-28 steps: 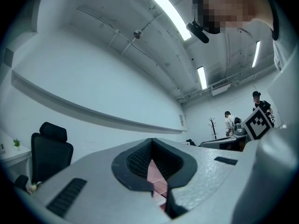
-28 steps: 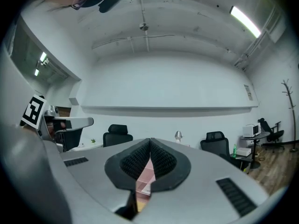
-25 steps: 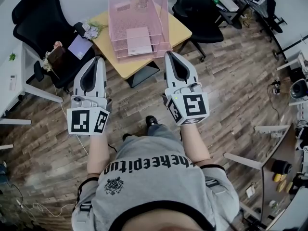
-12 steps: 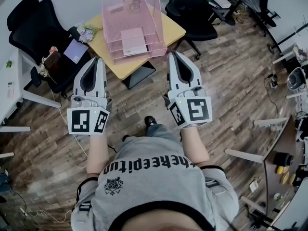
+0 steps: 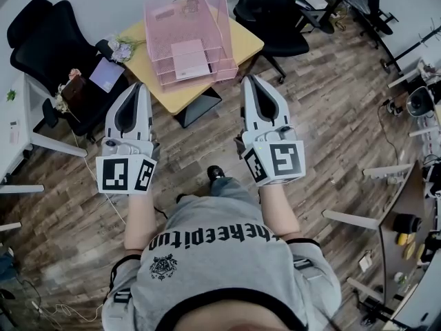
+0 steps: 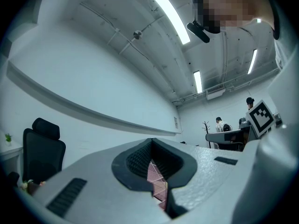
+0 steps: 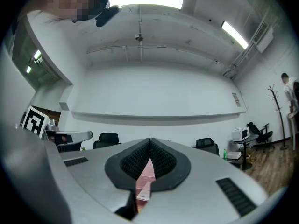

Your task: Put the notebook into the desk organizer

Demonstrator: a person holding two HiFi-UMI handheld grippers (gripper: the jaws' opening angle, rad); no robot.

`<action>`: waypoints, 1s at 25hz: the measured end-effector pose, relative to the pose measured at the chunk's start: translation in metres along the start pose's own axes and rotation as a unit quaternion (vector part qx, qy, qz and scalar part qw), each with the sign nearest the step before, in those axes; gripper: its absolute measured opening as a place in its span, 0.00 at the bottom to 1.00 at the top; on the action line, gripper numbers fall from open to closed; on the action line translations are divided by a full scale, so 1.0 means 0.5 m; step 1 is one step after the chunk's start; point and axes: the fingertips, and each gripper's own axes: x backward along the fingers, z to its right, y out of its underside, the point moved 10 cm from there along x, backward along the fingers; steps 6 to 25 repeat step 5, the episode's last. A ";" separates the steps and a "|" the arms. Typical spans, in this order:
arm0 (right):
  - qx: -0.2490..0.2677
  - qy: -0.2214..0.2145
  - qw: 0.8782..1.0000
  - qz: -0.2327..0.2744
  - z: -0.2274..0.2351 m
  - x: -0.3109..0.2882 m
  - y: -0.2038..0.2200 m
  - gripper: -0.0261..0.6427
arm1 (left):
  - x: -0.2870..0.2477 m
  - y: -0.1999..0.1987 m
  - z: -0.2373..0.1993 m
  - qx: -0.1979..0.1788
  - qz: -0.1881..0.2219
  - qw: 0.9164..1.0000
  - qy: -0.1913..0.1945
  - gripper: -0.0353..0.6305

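Two in view from above, held out low over a brown wood-plank floor [image 5: 331, 116]: a grey-and-white handheld left gripper [image 5: 141, 85] and its twin, the right gripper [image 5: 249, 80]. Each with jaws pressed together and nothing clamped between them, both pointing toward a small yellow wooden tabletop [image 5: 244, 43] just ahead.

On that tabletop, a pink wire-mesh tiered desk organizer [image 5: 224, 29]. In its lowest tray, a pale pink flat rectangle [image 5: 191, 57], front end sticking out past the tiers above: probably the notebook, so probably in place. Off to the left, on a black office chair [image 5: 41, 36], a lavender flat booklet [image 5: 105, 73], possibly another notebook; impossible to rule out from here.

Judged light, thin and fairly stiff, with a smooth cover apt to slip. Best pinched at the exposed front edge, near the middle, and kept level to avoid sagging or snagging on the mesh.

Hard to make out: the rectangle's far end under the upper trays, its thickness, any binding. From both gripper views, mostly ceiling and white wall, with only a pink sliver behind the closed jaw tips.
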 end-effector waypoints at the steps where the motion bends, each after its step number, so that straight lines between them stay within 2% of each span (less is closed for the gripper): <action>1: 0.000 0.001 1.000 0.000 -0.001 0.000 0.000 0.04 | 0.000 0.001 -0.002 0.001 0.000 1.000 0.000 0.06; 25: -0.001 0.002 1.000 0.001 -0.006 -0.001 0.002 0.04 | 0.002 0.004 -0.006 0.002 0.000 1.000 0.001 0.06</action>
